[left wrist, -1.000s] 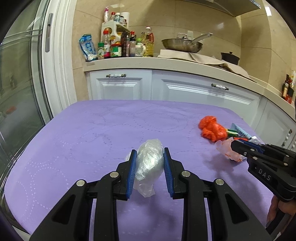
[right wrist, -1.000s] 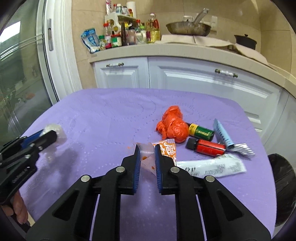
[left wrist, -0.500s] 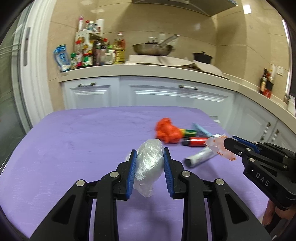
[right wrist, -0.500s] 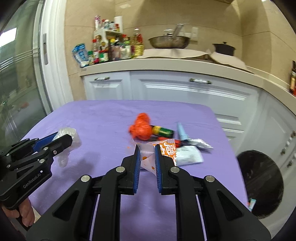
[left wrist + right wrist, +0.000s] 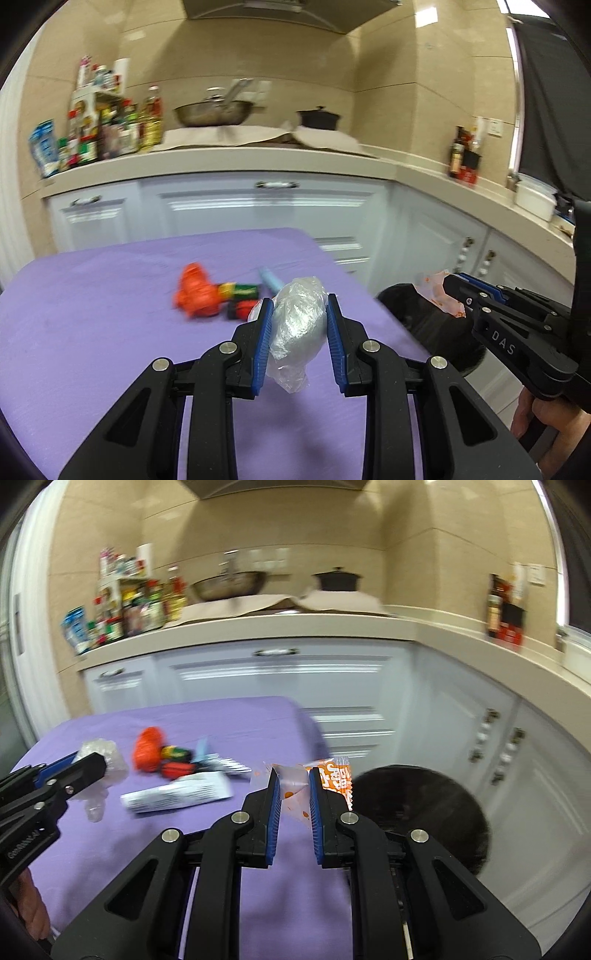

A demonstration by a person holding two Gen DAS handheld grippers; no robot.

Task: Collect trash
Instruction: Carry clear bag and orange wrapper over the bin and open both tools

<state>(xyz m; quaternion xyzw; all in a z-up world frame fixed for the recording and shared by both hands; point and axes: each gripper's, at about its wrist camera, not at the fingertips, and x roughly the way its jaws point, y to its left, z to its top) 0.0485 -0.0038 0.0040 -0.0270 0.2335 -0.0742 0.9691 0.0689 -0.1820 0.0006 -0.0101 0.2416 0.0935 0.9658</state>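
My left gripper (image 5: 300, 308) is shut on a crumpled clear plastic ball (image 5: 298, 321) and holds it above the purple table (image 5: 92, 314). My right gripper (image 5: 292, 781) is shut on an orange and clear snack wrapper (image 5: 334, 777), held at the table's right edge beside a black trash bin (image 5: 424, 805). The bin also shows in the left wrist view (image 5: 424, 321), with the right gripper (image 5: 452, 286) over it. On the table lie an orange crumpled bag (image 5: 147, 747), a white tube (image 5: 177, 795), small bottles (image 5: 176, 761) and a blue packet (image 5: 202, 749).
White cabinets (image 5: 280, 675) stand behind and to the right of the table. The counter (image 5: 258, 626) carries bottles, a wok and a black pot. A glass door is at the far left.
Both grippers have swung to the right with their loads, from over the table's middle toward its right edge. The black bin has come into view under the right gripper.
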